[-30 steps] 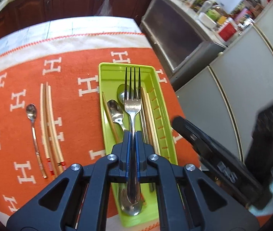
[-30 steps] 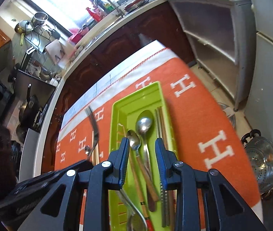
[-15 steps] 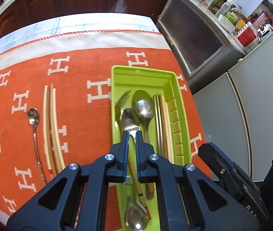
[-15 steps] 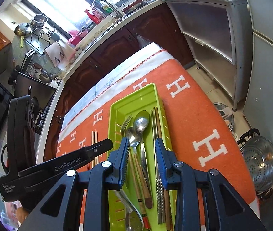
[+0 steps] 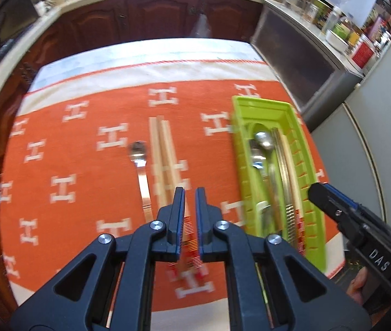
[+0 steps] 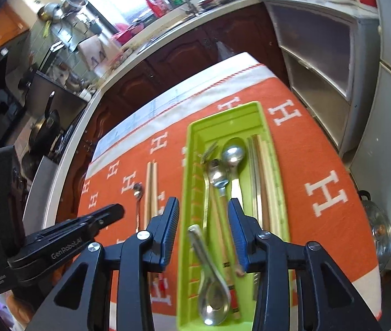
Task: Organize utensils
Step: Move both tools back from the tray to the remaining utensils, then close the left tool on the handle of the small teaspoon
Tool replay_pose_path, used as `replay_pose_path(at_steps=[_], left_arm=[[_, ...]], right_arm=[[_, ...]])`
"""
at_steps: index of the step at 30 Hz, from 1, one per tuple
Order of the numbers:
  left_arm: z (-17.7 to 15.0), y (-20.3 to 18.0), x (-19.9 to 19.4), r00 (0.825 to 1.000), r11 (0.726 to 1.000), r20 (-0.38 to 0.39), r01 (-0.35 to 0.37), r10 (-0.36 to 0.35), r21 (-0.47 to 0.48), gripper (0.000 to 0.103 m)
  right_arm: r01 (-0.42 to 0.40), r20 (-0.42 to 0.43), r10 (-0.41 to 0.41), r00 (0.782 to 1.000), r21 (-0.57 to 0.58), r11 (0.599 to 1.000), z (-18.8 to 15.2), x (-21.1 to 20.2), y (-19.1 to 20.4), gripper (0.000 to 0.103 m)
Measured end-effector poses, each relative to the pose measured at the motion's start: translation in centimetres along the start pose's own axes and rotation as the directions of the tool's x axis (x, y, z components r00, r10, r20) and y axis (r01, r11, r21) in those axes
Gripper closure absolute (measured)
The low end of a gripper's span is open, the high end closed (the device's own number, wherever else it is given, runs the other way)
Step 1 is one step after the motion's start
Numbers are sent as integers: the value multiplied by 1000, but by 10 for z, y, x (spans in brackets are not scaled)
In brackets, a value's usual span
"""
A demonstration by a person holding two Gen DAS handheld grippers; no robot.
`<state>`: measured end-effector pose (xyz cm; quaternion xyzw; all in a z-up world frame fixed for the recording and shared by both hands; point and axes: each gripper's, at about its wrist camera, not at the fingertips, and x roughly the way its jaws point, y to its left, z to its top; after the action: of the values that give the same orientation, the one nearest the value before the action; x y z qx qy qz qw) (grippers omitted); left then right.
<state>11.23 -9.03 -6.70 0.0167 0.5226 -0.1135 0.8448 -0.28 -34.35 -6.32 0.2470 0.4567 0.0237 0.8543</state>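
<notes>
Orange cloth (image 5: 85,165) | left gripper (image 5: 189,201) jaws narrow, empty | right gripper (image 6: 203,215) jaws wide, empty

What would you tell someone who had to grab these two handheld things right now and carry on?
Left tool: slightly open, empty, above the wooden chopsticks on the orange cloth.
Right tool: open, empty, over the green tray.
Done: fork, spoons and chopsticks already lie in the tray.
Left: the chopsticks and the small spoon beside them on the cloth must go into the tray.
</notes>
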Motion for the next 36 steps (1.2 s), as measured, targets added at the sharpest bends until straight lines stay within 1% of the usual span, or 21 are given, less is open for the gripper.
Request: replay_pose_path(at_steps=[2, 4, 7, 9, 11, 14, 15, 16, 17, 18, 19, 23, 26, 28, 32, 36], left_arm=[[-6, 16, -10, 1000, 1000, 22, -17, 18, -14, 93], [-16, 36, -21, 997, 998, 51, -53, 55, -30, 89], [-28, 62, -33, 993, 995, 71, -85, 89, -50, 84], [-33, 73, -37, 991, 993, 78, -104, 109, -57, 82], [-36, 84, -41, 987, 990, 90, -128, 133, -63, 82], [-37, 96, -50, 973, 981, 130, -184, 190, -55, 80], [-37, 101, -56, 966, 978, 152, -202, 208, -57, 75], [-36, 104, -59, 963, 976, 164, -208, 215, -59, 66], [-36, 108, -64, 959, 975, 178, -211, 219, -65, 61], [-35, 111, -69, 958, 975, 188, -208, 218, -72, 54], [-34, 115, -73, 956, 976, 198, -203, 214, -77, 51], [-29, 121, -83, 951, 977, 224, -201, 213, -76, 50], [-25, 125, -84, 950, 977, 229, -199, 211, -77, 50], [-24, 128, -83, 955, 982, 233, -171, 186, -84, 50], [-22, 124, -70, 962, 986, 223, -146, 159, -75, 50], [-21, 117, -45, 973, 995, 207, -91, 99, -45, 50]], right_arm=[[1, -9, -2, 1000, -28, 1000, -5, -4, 15, 66], [9, -15, -10, 1000, -60, 998, -10, -6, 31, 65], [24, -18, -26, 999, -100, 995, -17, -8, 57, 62], [29, -14, -30, 999, -116, 993, -19, -9, 71, 59], [37, -11, -39, 999, -133, 990, -19, -10, 84, 57], [58, -9, -60, 998, -171, 984, -23, -11, 108, 56], [65, -9, -68, 998, -183, 981, -25, -11, 115, 56], [70, -9, -73, 997, -196, 978, -25, -12, 122, 56], [74, -9, -78, 997, -204, 976, -24, -11, 127, 56], [81, -8, -85, 996, -214, 973, -25, -12, 135, 56], [84, -5, -88, 996, -222, 971, -25, -13, 141, 56], [116, 25, -113, 993, -255, 960, -22, -15, 157, 54], [134, 38, -129, 991, -260, 956, -18, -12, 163, 47], [126, 20, -125, 992, -251, 960, -16, -7, 161, 47], [115, -5, -120, 993, -247, 962, -16, 6, 160, 47], [112, -54, -129, 990, -249, 962, -14, 26, 147, 47]])
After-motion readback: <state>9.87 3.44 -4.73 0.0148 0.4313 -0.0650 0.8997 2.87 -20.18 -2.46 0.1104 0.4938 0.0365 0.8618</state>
